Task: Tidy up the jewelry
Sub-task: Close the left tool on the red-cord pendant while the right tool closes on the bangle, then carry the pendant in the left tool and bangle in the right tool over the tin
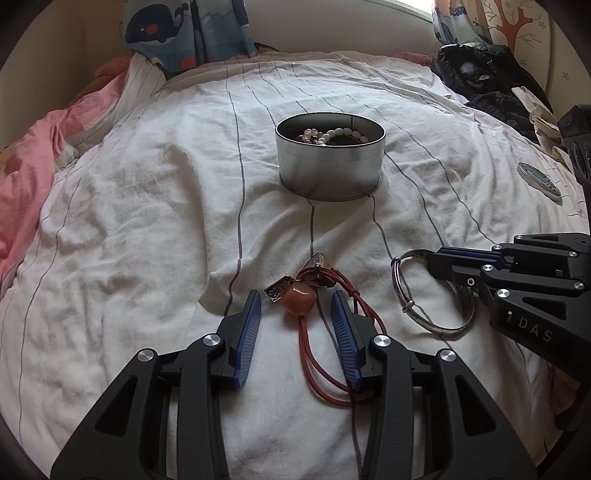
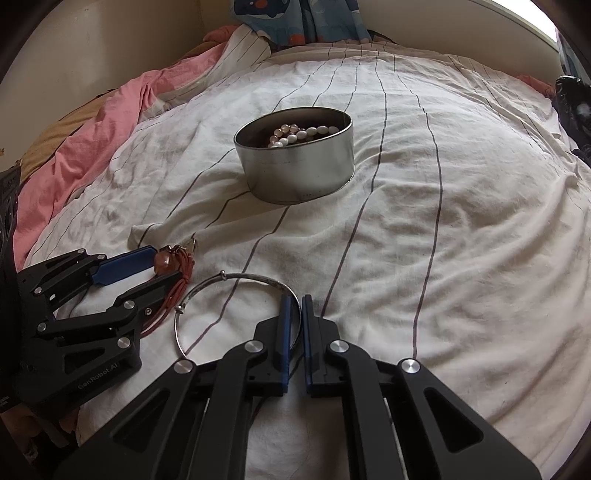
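A red cord necklace with an orange stone and small metal tags lies on the white striped sheet. My left gripper stands open astride it, the stone between the blue pads and neither pad touching it. To its right my right gripper is shut on the rim of a thin silver bangle, which lies flat on the sheet. Farther back stands a round metal tin with pearl and pink bead strands inside. The right wrist view shows the left gripper and the tin.
A round patterned lid lies at the right edge of the bed. Black clothing is heaped at the back right and a pink quilt is bunched along the left. A whale-print curtain hangs behind the bed.
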